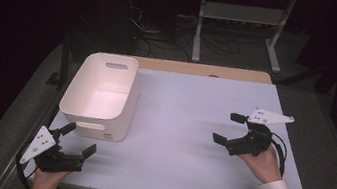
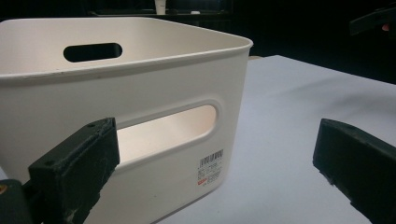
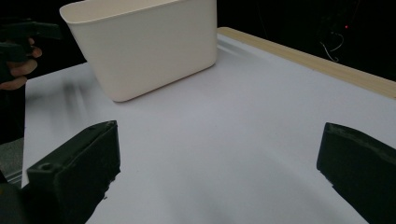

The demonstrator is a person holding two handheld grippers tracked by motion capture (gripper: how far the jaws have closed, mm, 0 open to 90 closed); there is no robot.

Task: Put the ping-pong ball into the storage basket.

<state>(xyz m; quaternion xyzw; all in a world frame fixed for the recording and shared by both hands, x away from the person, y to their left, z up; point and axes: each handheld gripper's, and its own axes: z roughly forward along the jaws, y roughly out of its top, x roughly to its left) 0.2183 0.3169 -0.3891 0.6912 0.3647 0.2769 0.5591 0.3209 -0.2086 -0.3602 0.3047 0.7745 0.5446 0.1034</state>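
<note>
The white bin (image 1: pixel 100 95) stands empty near the bench's (image 1: pixel 189 143) left edge, toward the far left corner. The left tongs (image 1: pixel 80 140) hover at the near left corner, jaws apart, just short of the bin's near wall and holding nothing. The right tongs (image 1: pixel 228 129) hang over the right side, jaws also apart and empty, well away from the bin. This looks like the approach step; next, the left tongs would likely need to close in on the rim or handle slot. The left gripper view shows a barcode label (image 2: pixel 210 167) beneath that slot (image 2: pixel 168 133), while the right gripper view shows the bin's (image 3: pixel 144 44) plain side wall.
</note>
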